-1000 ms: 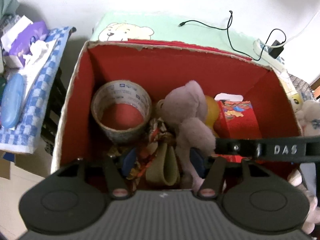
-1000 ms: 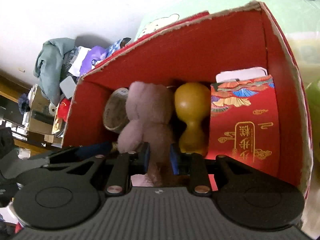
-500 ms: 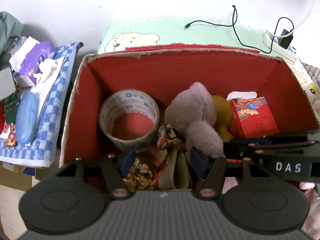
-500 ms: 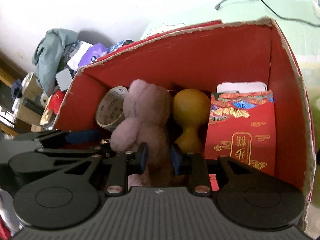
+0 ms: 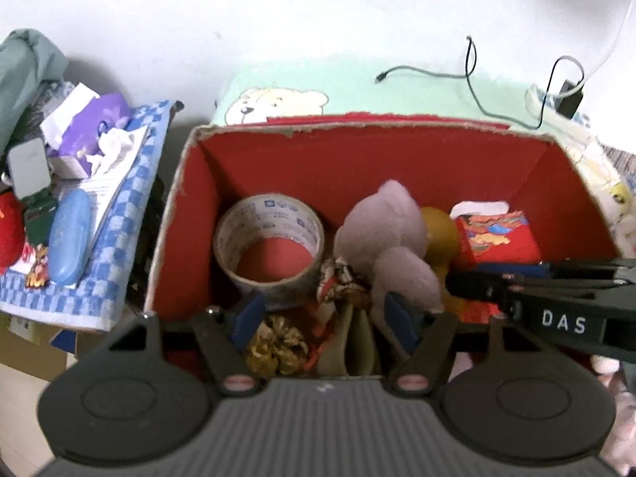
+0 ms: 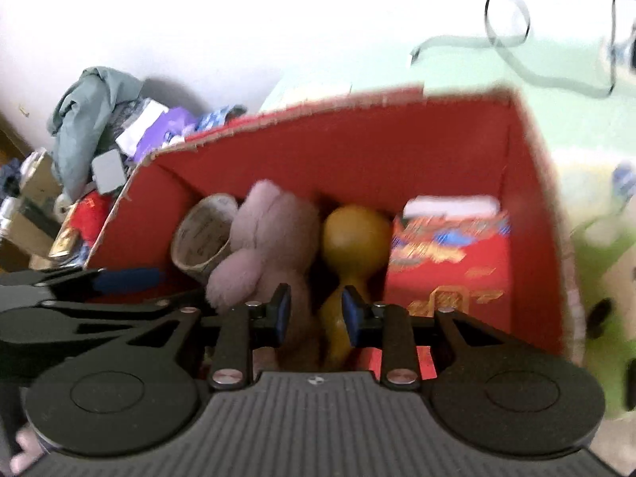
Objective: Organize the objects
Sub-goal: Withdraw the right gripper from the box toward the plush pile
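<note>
A red-lined cardboard box [image 5: 187,214] [image 6: 536,206] holds a roll of tape [image 5: 270,250] [image 6: 202,238], a pink plush toy [image 5: 389,238] [image 6: 266,242], a yellow gourd-shaped object [image 5: 439,234] [image 6: 353,238] and a red patterned packet [image 5: 497,238] [image 6: 449,262]. A gold ornament [image 5: 274,346] and an olive item [image 5: 357,342] lie at the box's near side. My left gripper [image 5: 322,314] is open above the near edge, empty. My right gripper [image 6: 316,312] is open, its pads apart beside the plush's lower body and the gourd's base.
A blue checked cloth [image 5: 119,206] left of the box carries a purple tissue pack [image 5: 91,131], a blue case [image 5: 69,238] and papers. A mint bear-print sheet [image 5: 357,87] with a black cable [image 5: 469,71] lies behind. Grey-green clothing [image 6: 87,111] is piled far left.
My right gripper has opened and let go of the pink plush toy, which now rests in the box. Both grippers have pulled back and up from the box.
</note>
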The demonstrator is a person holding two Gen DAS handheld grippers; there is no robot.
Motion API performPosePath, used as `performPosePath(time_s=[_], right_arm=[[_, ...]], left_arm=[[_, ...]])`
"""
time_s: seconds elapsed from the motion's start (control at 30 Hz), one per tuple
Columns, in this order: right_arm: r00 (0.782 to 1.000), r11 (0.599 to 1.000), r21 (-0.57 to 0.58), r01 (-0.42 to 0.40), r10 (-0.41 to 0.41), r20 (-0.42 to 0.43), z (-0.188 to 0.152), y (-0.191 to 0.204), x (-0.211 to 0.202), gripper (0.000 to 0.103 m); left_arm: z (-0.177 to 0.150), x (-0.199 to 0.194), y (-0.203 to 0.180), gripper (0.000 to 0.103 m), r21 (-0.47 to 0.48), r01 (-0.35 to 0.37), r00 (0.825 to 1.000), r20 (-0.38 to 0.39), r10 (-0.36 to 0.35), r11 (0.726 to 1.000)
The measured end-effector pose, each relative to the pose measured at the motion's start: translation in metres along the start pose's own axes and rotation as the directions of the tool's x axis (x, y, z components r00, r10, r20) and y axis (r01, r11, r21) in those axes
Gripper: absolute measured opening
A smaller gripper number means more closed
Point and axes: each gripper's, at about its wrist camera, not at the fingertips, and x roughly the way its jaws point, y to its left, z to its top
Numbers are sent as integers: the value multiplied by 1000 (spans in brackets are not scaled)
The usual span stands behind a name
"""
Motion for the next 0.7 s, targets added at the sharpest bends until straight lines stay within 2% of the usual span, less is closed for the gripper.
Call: performPosePath(time_s=[0.13,0.3,0.5,0.7], right_arm=[[995,999,6,-42,41,86,-6,-6,-29,30],[978,997,-28,-73,77,192,-20,-8,-63,31],[952,991,11,-134,126,279,-28,-36,-105,31],[946,984,78,-162,132,296,-34,-81,-150,31]], left_arm=[[-6,-16,-6,70,-5,-20,999,26,20,1000],[-12,-42,-25,67,0,6,998,67,-6,1000],[-8,-69,-65,67,37,90,986,140,-95,995],[-1,-81,-118,67,78,191,966,162,-201,979]])
